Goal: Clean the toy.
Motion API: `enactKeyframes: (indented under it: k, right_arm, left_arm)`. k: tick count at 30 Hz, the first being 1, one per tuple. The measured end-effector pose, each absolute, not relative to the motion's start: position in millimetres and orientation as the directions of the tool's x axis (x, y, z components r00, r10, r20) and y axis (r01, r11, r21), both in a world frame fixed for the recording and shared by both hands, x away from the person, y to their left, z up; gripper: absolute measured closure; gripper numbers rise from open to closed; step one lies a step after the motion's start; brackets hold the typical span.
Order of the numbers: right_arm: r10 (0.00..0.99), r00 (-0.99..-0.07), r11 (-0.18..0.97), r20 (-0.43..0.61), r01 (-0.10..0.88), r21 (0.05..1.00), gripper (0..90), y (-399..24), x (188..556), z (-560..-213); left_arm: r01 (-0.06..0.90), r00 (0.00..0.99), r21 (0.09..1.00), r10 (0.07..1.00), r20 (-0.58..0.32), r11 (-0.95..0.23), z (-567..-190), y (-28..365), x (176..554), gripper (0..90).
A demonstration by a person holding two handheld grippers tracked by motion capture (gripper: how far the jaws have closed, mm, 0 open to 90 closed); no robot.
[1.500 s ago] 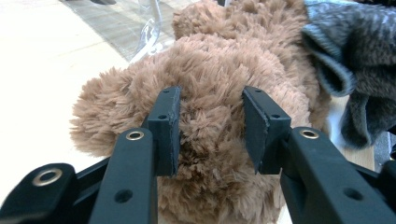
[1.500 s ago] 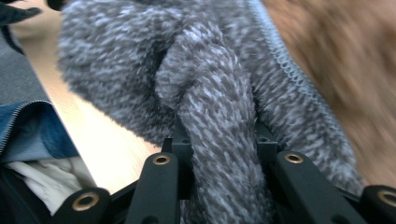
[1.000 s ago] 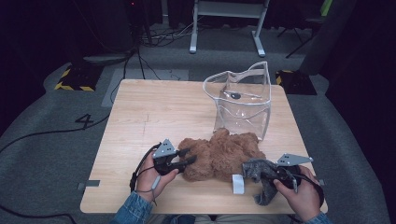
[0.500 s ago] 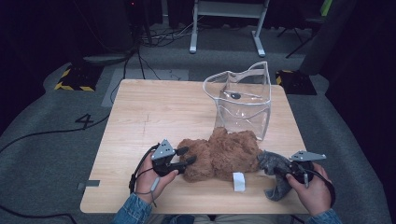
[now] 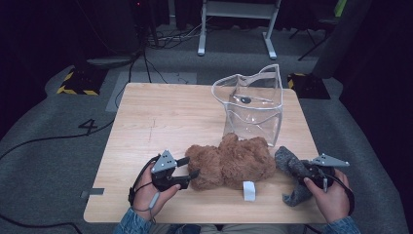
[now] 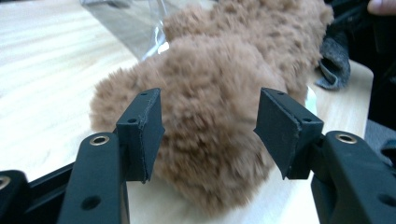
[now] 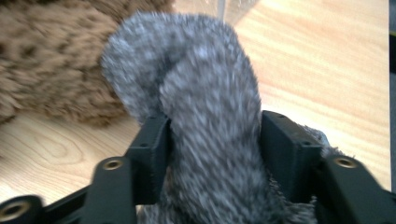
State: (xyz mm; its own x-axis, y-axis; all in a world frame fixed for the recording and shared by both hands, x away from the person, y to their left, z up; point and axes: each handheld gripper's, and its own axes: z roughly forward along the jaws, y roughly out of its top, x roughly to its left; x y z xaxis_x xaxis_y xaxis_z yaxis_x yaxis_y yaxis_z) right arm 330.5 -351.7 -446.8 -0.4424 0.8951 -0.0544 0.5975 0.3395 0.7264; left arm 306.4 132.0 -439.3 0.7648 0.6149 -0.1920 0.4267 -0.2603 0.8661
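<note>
Step in hand: letting go. Both hands seem to be releasing the soft things after setting them down near the front of the light wooden surface (image 5: 160, 122).
Left gripper (image 5: 191, 166): released; its jaws have just been opening and stand wide on either side of the left end of the fluffy brown plush toy (image 5: 231, 161), clear of the fur.
Right gripper (image 5: 301, 170): loosened; its jaws have just been opening, with the fuzzy grey cloth (image 5: 285, 158) lying slack between them.
Plush toy, place: flat on the surface, just in front of the clear plastic bag (image 5: 253, 107).
Plush toy, long axis: left to right, from the left gripper towards the grey cloth.
Grey cloth, long axis: from the toy's right end back towards the near edge.
Next move: probably a fresh, firmer grasp, then lifting towards the bag's open top.
</note>
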Motion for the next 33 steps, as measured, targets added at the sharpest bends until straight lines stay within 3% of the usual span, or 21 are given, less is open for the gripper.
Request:
enactKeyframes:
  k: [4, 10, 15, 25, 29, 33]
  right_arm:
    - [0.882, -0.466, 0.35, -0.072, 0.545, 0.762, 39.1, -344.6, 322.5, -438.6]
    - [0.808, -0.586, 0.407, -0.062, 0.48, 0.778, 39.1, -319.0, 308.8, -431.5]
    - [0.782, -0.623, 0.408, 0.002, 0.514, 0.754, 35.6, -302.0, 314.4, -446.5]
    - [0.751, -0.661, 0.468, -0.01, 0.521, 0.714, 33.4, -281.7, 341.2, -468.7]
    - [0.743, -0.668, 0.489, -0.032, 0.51, 0.708, 51.0, -279.3, 342.8, -467.2]
    - [0.746, -0.666, 0.49, -0.021, 0.526, 0.695, 69.6, -279.5, 343.8, -463.0]
  left_arm:
    - [0.451, 0.763, 0.846, 0.614, -0.202, -0.283, -447.5, 130.6, 297.4, 41.6]
    - [0.475, 0.768, 0.82, 0.605, -0.209, -0.32, -455.4, 125.6, 291.6, 41.4]
    - [0.486, 0.781, 0.801, 0.586, -0.218, -0.35, -464.0, 113.9, 291.2, 40.9]
    - [0.488, 0.765, 0.788, 0.618, -0.18, -0.375, -476.3, 106.7, 298.2, 39.6]
    - [0.469, 0.761, 0.795, 0.633, -0.142, -0.385, -480.2, 104.3, 302.9, 41.5]
    - [0.456, 0.765, 0.785, 0.635, -0.107, -0.419, -478.5, 103.9, 305.0, 60.2]
